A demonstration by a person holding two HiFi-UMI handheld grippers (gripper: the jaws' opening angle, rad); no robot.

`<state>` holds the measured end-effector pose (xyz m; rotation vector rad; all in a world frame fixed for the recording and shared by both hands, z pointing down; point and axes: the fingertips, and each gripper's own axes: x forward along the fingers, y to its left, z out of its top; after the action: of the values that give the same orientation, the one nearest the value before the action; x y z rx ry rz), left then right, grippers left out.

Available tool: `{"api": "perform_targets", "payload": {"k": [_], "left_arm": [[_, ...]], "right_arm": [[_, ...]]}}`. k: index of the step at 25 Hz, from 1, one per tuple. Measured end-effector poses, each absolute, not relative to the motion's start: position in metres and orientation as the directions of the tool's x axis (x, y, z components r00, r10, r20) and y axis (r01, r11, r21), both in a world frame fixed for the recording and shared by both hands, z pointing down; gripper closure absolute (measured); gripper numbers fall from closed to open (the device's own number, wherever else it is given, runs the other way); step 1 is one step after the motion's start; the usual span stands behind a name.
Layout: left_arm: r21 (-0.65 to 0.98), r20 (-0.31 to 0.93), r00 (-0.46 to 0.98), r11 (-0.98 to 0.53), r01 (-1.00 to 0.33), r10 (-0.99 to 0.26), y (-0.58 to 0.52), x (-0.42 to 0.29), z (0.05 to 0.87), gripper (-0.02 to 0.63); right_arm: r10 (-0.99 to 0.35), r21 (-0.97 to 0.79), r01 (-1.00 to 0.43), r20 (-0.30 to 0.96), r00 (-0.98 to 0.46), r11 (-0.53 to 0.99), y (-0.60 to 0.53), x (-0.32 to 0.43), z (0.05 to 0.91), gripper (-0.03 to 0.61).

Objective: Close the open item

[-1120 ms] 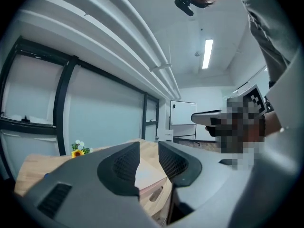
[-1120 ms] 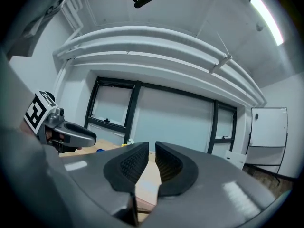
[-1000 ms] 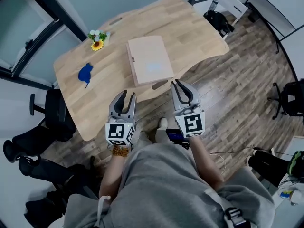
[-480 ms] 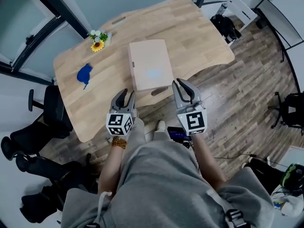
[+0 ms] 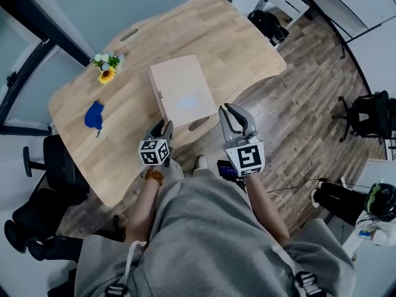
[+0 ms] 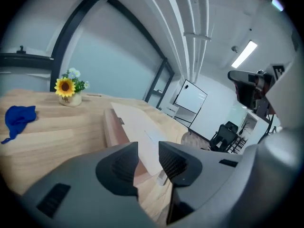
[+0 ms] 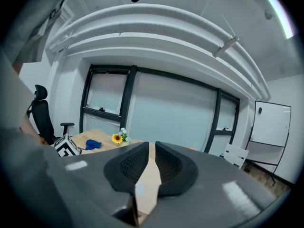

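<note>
Left hand-held gripper (image 5: 163, 126) lowered beside wooden box (image 5: 179, 88), jaws spread, right hand-held gripper (image 5: 230, 110) barely parted, both empty

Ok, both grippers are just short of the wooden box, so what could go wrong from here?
1. The wooden box lies close to the table's near edge. A pulling or sideways push could slide it off toward you.
2. The left gripper is low at that edge with its jaws only partly apart, so it may bump the table or the box's side.
3. The head view doesn't show how far the lid is open, so a blind press could miss it.
</note>
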<state>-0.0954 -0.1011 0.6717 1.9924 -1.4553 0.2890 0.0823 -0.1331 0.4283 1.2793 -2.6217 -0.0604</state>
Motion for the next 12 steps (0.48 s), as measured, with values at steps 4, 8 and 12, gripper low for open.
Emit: {"api": "perform_targets", "payload": {"k": [4, 8, 12], "left_arm": [[0.42, 0.563, 0.425, -0.197, -0.886, -0.709, -0.111, -0.093, 0.701, 0.485], [0.466, 0.555, 0.469, -0.209, -0.86, -0.687, -0.124, -0.092, 0.71, 0.485], [0.464, 0.496, 0.518, -0.291, -0.837, -0.697, -0.138, -0.081, 0.688, 0.496]], "right_arm": [[-0.814, 0.147, -0.806, 0.21, -0.541, 0.574, -0.14, 0.081, 0.432, 0.525], [-0.834, 0.133, -0.833, 0.234, -0.5, 0.537, -0.145, 0.086, 0.439, 0.525], [-0.855, 0.13, -0.861, 0.254, -0.451, 0.492, -0.145, 0.1, 0.447, 0.525]]}}
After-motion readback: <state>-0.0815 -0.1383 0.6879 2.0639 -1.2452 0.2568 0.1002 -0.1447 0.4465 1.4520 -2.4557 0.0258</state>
